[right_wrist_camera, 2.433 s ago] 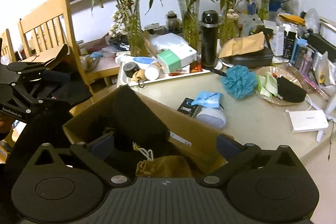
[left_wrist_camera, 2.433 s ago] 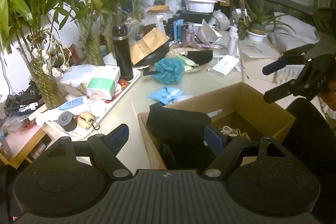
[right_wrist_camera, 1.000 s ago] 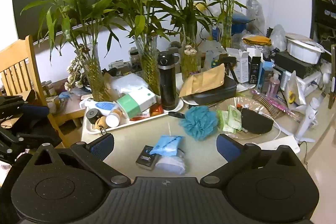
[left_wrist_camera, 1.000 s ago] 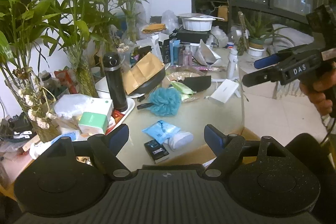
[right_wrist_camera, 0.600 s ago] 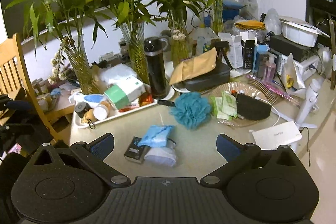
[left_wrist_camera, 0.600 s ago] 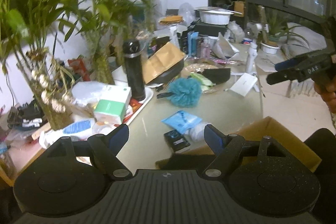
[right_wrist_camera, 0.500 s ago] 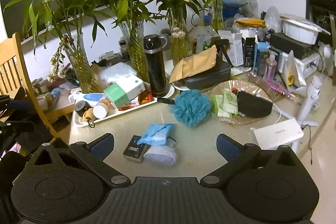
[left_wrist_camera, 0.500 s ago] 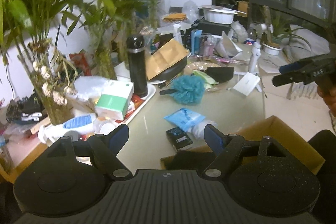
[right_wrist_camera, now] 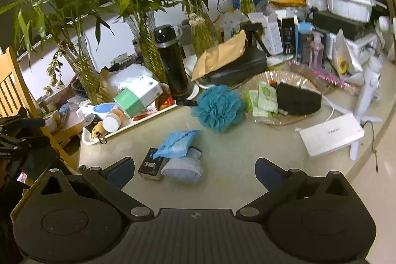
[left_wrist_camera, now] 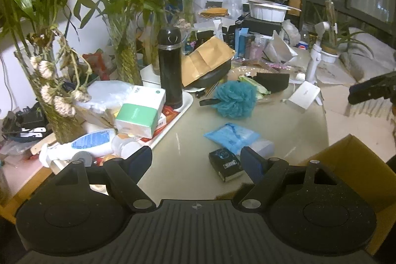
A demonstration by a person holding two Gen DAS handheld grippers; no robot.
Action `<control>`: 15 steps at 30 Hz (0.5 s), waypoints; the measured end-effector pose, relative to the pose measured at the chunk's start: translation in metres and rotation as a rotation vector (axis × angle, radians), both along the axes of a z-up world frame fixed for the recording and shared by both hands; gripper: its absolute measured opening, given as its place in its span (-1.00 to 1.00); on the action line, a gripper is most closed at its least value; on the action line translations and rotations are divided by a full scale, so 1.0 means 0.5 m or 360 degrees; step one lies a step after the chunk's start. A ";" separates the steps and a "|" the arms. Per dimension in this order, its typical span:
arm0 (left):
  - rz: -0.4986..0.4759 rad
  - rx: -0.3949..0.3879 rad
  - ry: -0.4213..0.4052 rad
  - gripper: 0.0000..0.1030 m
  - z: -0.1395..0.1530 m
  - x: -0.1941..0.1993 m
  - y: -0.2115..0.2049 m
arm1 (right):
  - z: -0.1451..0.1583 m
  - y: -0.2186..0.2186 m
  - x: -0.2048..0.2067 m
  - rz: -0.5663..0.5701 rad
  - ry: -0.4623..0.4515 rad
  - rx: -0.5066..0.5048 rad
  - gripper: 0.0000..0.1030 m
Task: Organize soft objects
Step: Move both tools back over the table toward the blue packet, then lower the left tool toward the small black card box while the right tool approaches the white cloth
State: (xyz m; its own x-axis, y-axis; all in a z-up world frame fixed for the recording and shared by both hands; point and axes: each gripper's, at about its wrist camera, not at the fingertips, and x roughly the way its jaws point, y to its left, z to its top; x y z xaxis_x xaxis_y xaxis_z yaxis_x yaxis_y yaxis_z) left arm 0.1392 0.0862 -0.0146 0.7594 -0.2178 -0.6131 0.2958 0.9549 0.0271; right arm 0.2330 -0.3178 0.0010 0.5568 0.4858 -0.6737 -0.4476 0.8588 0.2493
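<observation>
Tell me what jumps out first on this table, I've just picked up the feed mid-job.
The teal bath pouf at mid-table draws the eye, lying just in front of the black flask standing on the white tray. Nearer the open right gripper, a crumpled blue pouch lies over a small black box and a pale grey pouch. Tall bamboo stalks in glass vases line the back.

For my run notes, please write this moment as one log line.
left gripper: open, empty | right gripper: open, empty | nearest soft item: blue cloth on table
</observation>
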 end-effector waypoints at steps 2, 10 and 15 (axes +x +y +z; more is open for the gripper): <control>-0.0017 -0.0012 -0.0003 0.52 -0.005 0.014 0.001 | -0.007 -0.001 0.012 0.0010 0.0025 -0.0013 1.00; -0.0115 -0.0030 -0.0015 0.52 -0.028 0.073 -0.008 | -0.031 0.003 0.034 0.0087 0.0090 -0.0024 1.00; -0.0160 -0.0066 -0.0008 0.52 -0.050 0.102 -0.008 | -0.066 0.006 0.046 0.0114 0.0138 -0.0032 1.00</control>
